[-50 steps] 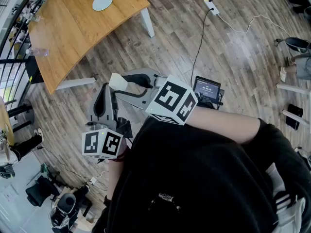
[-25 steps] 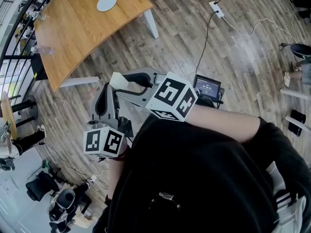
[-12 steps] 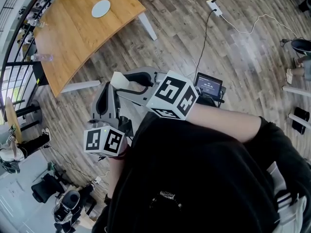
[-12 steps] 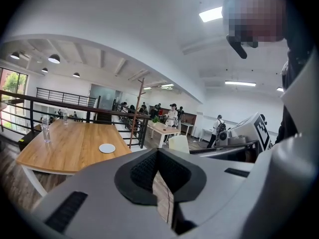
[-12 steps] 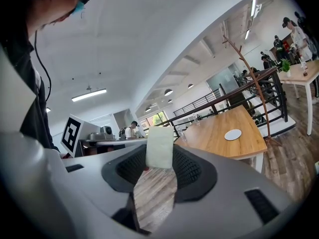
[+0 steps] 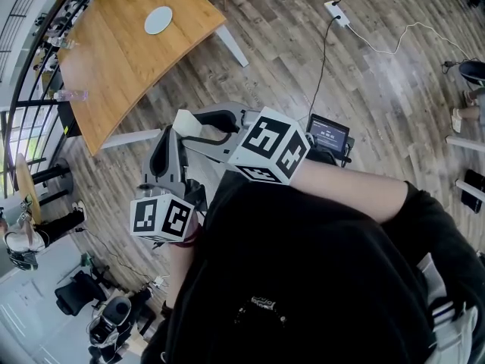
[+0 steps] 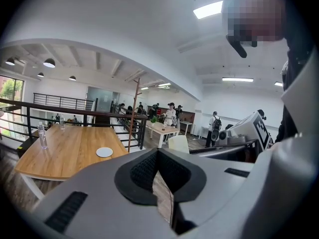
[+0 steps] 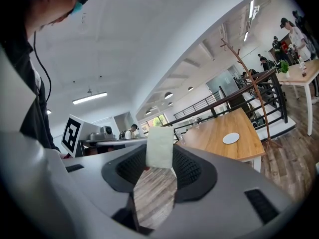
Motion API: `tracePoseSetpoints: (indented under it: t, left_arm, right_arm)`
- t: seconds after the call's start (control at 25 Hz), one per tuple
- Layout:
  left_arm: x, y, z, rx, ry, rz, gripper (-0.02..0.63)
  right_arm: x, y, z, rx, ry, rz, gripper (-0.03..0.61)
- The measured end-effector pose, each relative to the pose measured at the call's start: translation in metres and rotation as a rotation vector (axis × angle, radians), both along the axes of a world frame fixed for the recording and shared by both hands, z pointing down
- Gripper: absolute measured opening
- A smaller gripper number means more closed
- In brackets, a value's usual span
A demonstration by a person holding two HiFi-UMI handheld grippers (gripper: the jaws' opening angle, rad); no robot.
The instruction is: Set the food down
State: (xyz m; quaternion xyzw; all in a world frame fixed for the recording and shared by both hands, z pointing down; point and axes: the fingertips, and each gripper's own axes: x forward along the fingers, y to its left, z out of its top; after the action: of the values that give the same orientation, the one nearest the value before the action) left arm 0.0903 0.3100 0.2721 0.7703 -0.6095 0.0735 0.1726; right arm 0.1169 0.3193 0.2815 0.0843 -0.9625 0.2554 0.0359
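Down the head view the wooden desk [image 6: 121, 59] and its white plate [image 6: 158, 20] have slid a little, while both grippers keep their pose before the person's chest. At its tips the right gripper [image 8: 159, 164] clamps a pale slab of food [image 8: 159, 146], held in the air over the plank floor [image 6: 364, 74], short of the desk's near edge. Just beside it, the left gripper [image 7: 158, 152] is closed on nothing, its pads meeting. The plate lies toward the desk's far end.

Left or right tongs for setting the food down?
Right. The right tongs grip the pale food block; the left tongs are shut, empty. Both face the table with the white plate.
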Motion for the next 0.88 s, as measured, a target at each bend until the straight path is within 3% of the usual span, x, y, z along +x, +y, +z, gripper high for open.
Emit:
tracePoseSetpoints:
  t: [0.88]
  left_arm:
    - [-0.016,-0.047,0.013,0.016,0.028,0.067,0.002]
  right_arm:
    - [-0.016,-0.045,0.013,0.019,0.053,0.082,0.173]
